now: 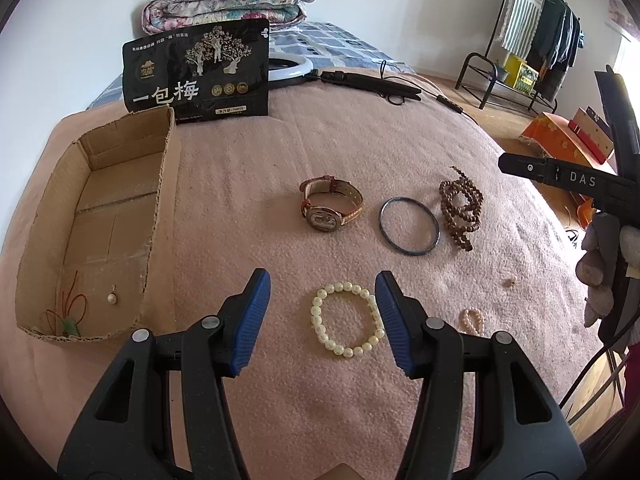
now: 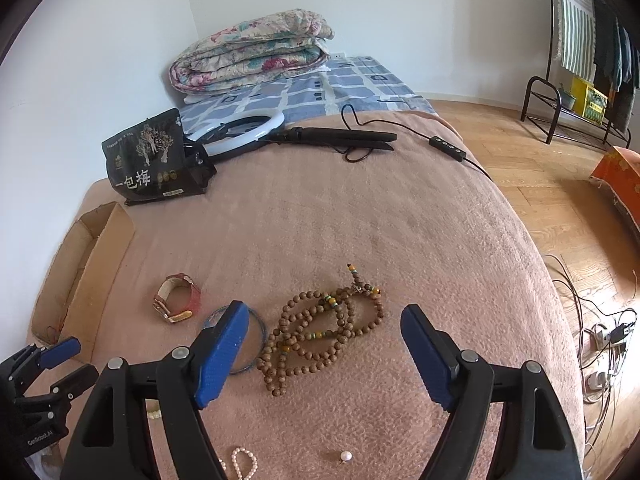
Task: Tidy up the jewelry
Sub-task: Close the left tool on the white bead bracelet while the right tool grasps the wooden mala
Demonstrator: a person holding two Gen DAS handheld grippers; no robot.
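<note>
**Jewelry lying spread on a pink blanket, both claws gaping**

At the far left, a shallow cardboard box (image 1: 120, 184) is sitting on the pink blanket (image 1: 320, 148), holding a red-corded pendant (image 1: 68, 312) in its near corner and a single pearl drop (image 1: 111, 298) just beside it. Behind the box a black snack bag (image 1: 196, 70) is standing upright, with a ring light (image 1: 296, 66) lying behind it.

The left gripper (image 1: 322, 316) is hovering with its blue pads spread wide, gripping nothing; a white bead bracelet (image 1: 346, 318) is lying on the blanket between them, its right side passing behind the right pad, so contact cannot be told. Beyond it, a wristwatch (image 1: 330, 208) with a brown strap is resting on its side. To the right of the watch a dark bangle (image 1: 409, 225) is lying flat, and just beside that a coiled string of brown wooden beads (image 1: 460, 208) is sitting.

The right gripper (image 2: 324, 352) is also standing wide, holding nothing, poised over those wooden beads with the bangle partly hidden behind its left pad. Near its lower edge a small pink pearl bracelet (image 2: 244, 462) and a loose pearl earring (image 2: 345, 456) are lying apart on the blanket.
</note>
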